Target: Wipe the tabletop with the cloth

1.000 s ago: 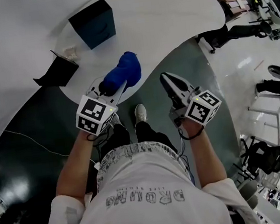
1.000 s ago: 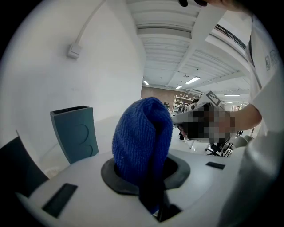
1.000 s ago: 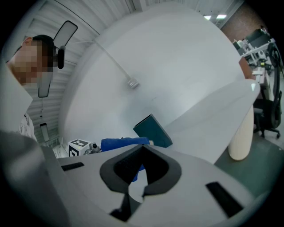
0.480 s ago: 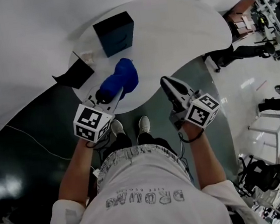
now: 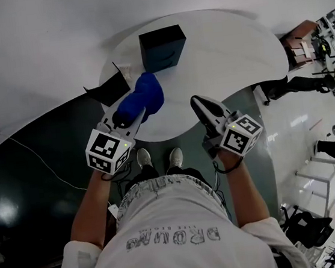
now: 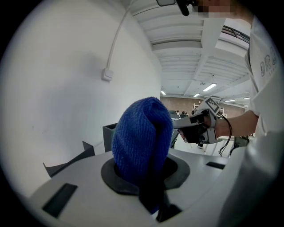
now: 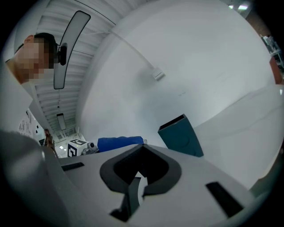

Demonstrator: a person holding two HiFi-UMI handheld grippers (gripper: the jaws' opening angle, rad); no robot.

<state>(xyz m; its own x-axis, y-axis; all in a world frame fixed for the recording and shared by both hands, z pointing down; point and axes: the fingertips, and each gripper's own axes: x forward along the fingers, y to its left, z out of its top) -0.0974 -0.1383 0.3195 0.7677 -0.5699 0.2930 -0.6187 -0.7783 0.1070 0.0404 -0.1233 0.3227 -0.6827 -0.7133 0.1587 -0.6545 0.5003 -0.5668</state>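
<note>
Head view: the left gripper has its jaws clenched on the blue cloth, held over the white desk's left part near a dark box. The right gripper, at the desk's near edge, keeps its jaws pressed together on nothing.

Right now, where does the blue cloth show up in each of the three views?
Head view: blue cloth left of centre in the upper half, just below-left of the dark box.
Left gripper view: dead centre, clamped between the jaws and standing up from them.
Right gripper view: a low blue strip left of centre.
Shared landmark: the dark box, behind the cloth or to its right.
</note>
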